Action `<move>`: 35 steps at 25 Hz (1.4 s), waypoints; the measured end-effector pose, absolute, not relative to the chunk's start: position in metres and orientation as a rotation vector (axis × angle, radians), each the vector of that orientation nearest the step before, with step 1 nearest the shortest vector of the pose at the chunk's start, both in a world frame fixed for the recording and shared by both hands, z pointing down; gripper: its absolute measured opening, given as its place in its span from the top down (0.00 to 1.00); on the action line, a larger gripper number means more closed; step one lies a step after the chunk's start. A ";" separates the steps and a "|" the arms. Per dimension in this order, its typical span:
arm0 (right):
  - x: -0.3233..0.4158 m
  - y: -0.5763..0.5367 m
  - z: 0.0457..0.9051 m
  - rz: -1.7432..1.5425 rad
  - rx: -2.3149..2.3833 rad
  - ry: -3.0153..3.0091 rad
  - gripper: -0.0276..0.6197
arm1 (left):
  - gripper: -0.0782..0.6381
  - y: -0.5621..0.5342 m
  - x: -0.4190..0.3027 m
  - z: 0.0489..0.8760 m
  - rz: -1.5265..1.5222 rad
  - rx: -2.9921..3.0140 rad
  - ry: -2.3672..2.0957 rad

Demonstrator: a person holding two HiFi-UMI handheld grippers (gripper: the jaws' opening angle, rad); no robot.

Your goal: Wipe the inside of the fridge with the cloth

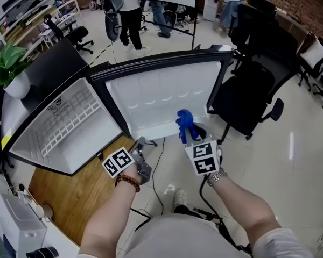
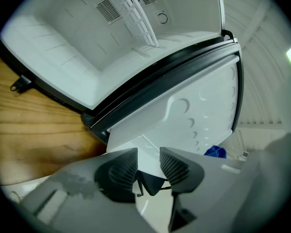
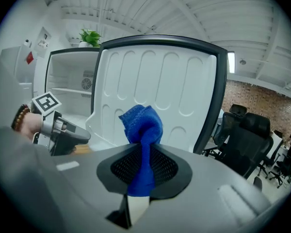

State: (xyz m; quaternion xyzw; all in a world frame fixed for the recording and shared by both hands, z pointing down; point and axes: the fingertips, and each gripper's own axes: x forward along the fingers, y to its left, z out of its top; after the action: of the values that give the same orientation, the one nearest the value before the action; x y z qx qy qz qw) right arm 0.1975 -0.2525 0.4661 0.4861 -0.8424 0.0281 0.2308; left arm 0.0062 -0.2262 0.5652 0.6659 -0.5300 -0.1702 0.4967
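Right gripper (image 3: pixel 144 160) pinches the blue cloth (image 3: pixel 141 124) before the fridge door (image 1: pixel 161 98); left gripper (image 2: pixel 149 166) (jaws spread, empty) is seemingly just beside it.

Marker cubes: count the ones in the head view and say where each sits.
2. One marker cube sits on the left gripper, by the lower edge of the open fridge door; the other on the right gripper, just below the blue cloth. None appears hidden.
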 end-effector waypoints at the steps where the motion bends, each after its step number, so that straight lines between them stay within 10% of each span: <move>1: 0.193 -0.252 0.465 0.074 1.328 -2.323 0.88 | 0.70 -0.224 0.006 0.564 -0.404 1.619 -1.287; 35: -0.077 -0.121 0.356 -0.023 0.914 -2.793 0.88 | 0.88 -0.073 -0.154 0.357 0.079 2.288 -1.905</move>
State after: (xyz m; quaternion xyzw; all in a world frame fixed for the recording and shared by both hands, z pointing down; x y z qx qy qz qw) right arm -0.0771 -0.1214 0.3561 0.3095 -0.9455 -0.0076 0.1011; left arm -0.1538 -0.0735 0.3574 0.7657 -0.6374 0.0265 0.0815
